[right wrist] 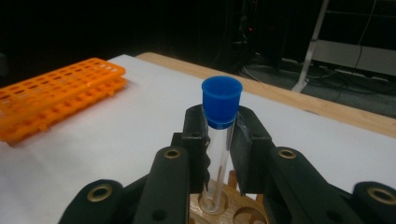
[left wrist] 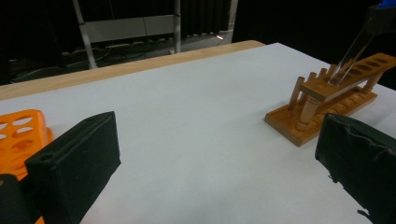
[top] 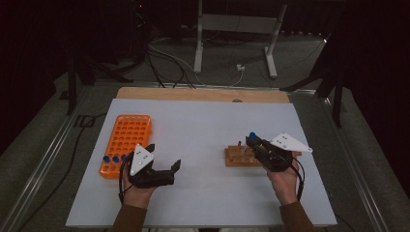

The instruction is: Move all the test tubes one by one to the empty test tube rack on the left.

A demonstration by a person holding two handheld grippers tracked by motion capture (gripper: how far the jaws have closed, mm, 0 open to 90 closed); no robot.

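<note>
Blue-capped test tube (right wrist: 219, 135), clear and seemingly empty, is pinched just below its cap by the right gripper (right wrist: 219, 140), its base entering an end hole of the wooden rack (left wrist: 327, 100) on the white surface (top: 203, 125). It should be kept upright and lowered straight before the fingers are released. The left gripper (top: 164, 166) is held with fingers spread beside the orange rack (top: 126, 140).
</note>
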